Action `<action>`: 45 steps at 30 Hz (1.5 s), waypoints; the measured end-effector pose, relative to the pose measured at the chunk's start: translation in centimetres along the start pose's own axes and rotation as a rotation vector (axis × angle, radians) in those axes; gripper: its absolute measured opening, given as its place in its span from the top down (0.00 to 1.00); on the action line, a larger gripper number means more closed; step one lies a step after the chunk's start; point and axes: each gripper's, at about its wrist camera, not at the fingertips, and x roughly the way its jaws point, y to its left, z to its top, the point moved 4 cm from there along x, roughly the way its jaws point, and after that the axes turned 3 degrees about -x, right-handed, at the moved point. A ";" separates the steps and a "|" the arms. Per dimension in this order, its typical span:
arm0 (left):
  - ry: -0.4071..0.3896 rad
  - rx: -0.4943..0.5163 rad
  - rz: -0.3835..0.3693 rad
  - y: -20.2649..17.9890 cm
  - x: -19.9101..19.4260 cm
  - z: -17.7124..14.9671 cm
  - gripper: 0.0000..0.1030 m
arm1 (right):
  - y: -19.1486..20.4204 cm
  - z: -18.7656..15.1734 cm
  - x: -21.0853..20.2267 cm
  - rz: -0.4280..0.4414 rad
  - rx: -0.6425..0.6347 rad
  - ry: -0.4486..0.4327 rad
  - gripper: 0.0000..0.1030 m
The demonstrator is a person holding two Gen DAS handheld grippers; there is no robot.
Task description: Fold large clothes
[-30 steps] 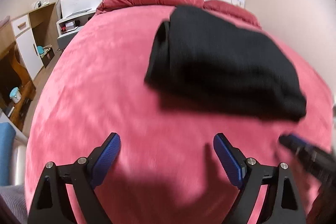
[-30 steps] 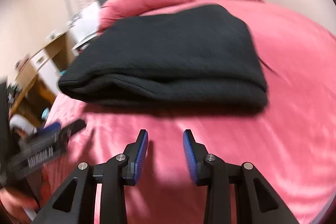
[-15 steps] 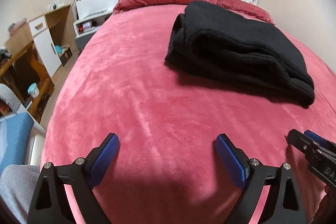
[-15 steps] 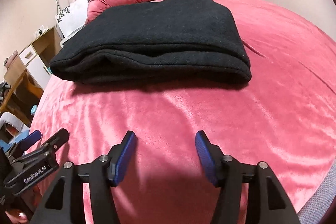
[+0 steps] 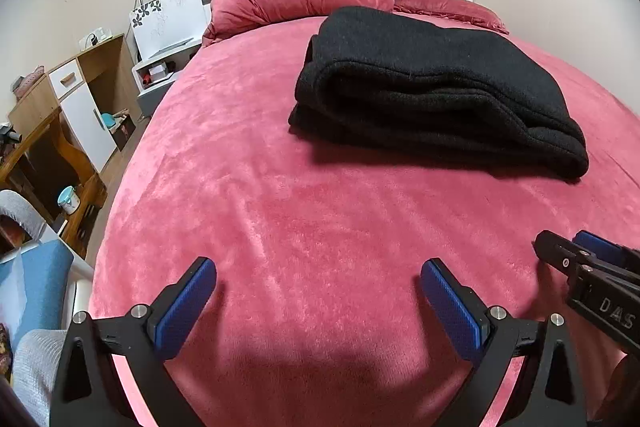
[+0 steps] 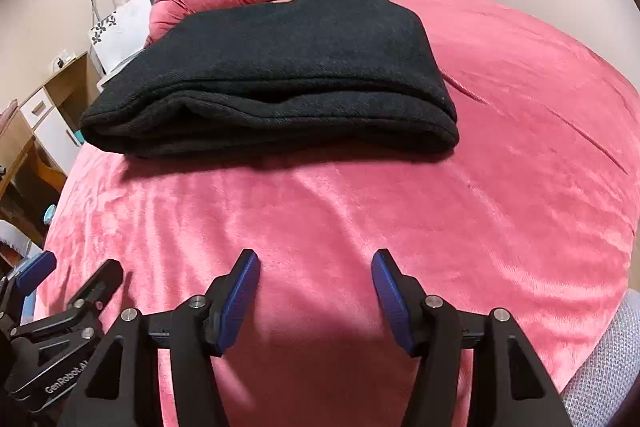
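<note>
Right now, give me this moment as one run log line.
garment: black garment folded on pink bedspread | left gripper: open, empty | right gripper: open, empty | contact: none

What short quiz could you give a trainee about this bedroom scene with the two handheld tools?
1. True or false: the folded black woollen garment lies on the pink plush bedspread.
2. Which stands with wider jaws: the left gripper or the right gripper?
3. Is either gripper touching the garment? A) left B) right C) neither

Key: 1 true; 2 left; 3 C
</note>
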 end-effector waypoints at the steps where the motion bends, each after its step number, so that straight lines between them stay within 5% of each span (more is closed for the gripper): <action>1: 0.000 -0.002 -0.002 0.0 0.1 0.0 0.00 | 0.1 0.1 0.1 -0.001 -0.005 0.000 0.41; 15: 0.103 -0.044 -0.031 0.4 2.5 -0.5 0.00 | 0.7 0.4 1.0 -0.013 -0.067 -0.031 0.36; 45: 0.098 -0.032 -0.026 -0.3 2.5 -0.7 0.00 | 0.4 0.1 1.5 0.004 -0.061 -0.046 0.29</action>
